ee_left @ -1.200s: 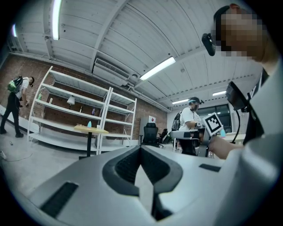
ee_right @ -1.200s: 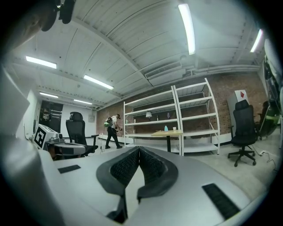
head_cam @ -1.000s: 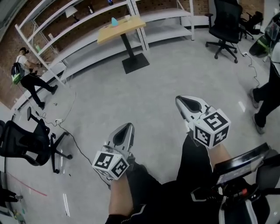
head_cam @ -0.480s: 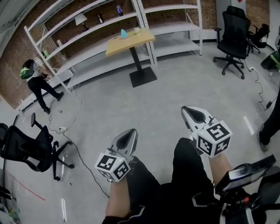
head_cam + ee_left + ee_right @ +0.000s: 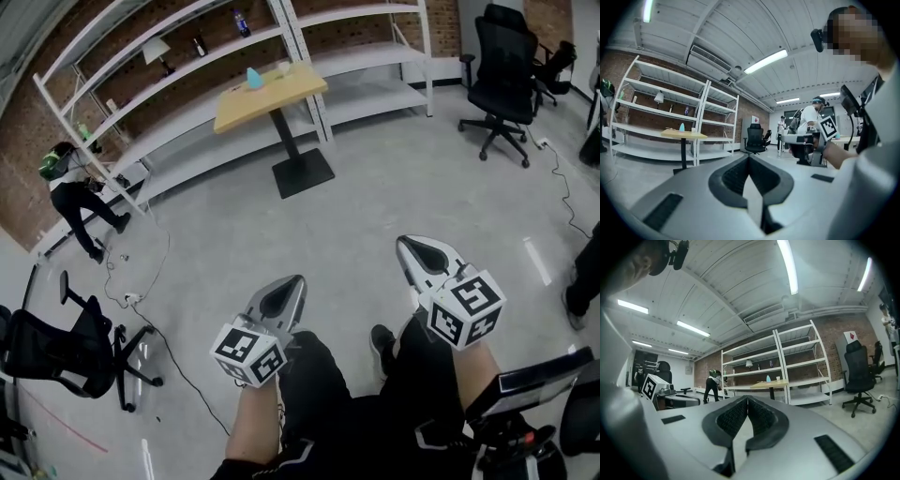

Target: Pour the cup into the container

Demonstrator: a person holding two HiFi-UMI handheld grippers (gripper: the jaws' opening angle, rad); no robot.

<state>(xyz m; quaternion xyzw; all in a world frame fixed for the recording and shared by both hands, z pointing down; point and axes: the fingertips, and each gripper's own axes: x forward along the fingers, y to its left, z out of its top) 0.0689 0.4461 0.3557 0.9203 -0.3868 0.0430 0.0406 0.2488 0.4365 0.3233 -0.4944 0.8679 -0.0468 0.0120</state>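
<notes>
Both hand-held grippers shut and empty, well short of the cup.
Left hand-held gripper [image 5: 289, 286] and right hand-held gripper [image 5: 412, 246]: jaws together, nothing between, over grey floor. Small white cup [image 5: 284, 67] and light-blue tapered object [image 5: 253, 78] sit on the far light-wood tabletop [image 5: 281, 92]; contents too small to tell. Only the head view shows the wearer's dark-trousered legs [image 5: 319, 394]; only the left gripper view shows a white-shirted person [image 5: 811, 117] standing far right.
</notes>
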